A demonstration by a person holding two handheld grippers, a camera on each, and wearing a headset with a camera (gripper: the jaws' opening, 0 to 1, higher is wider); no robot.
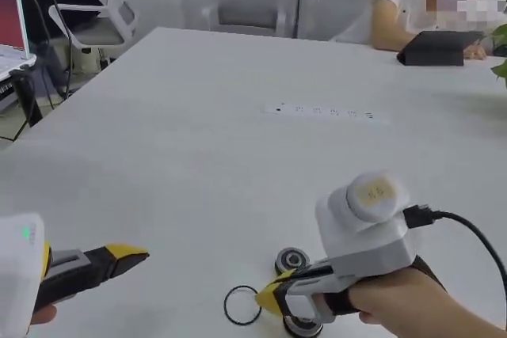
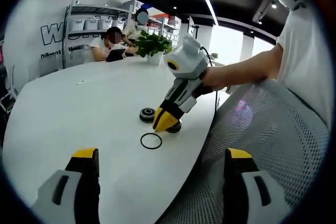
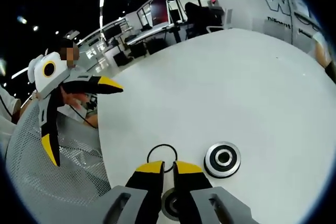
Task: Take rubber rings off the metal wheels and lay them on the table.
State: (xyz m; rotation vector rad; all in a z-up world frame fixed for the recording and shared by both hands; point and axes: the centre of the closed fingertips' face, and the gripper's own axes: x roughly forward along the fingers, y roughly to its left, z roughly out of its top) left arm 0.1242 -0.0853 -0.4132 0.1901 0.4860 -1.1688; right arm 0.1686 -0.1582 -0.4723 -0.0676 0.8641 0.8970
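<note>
On the white table (image 1: 238,156) the left gripper (image 2: 161,153) is held low near the table's edge with its yellow-tipped jaws spread wide apart, and nothing is gripped between them. The right gripper (image 3: 170,167) is held by a hand (image 1: 396,302) and pointed down at the tabletop; its jaws are drawn almost together, with a thin gap left between the yellow tips, and nothing is seen caught in that gap. A loose black rubber ring (image 1: 226,305) is laid flat on the table just beside those tips; in the right gripper view its near edge is covered by them. One metal wheel (image 3: 223,159) is set flat on the table a little to the side, apart from the ring, with a dark band seen around its rim. A second wheel (image 3: 170,203) is found directly under the right gripper's jaws and is partly hidden by them, so whether a ring is carried on it cannot be told. Farther up the table a white power strip (image 1: 321,111) is laid.
</note>
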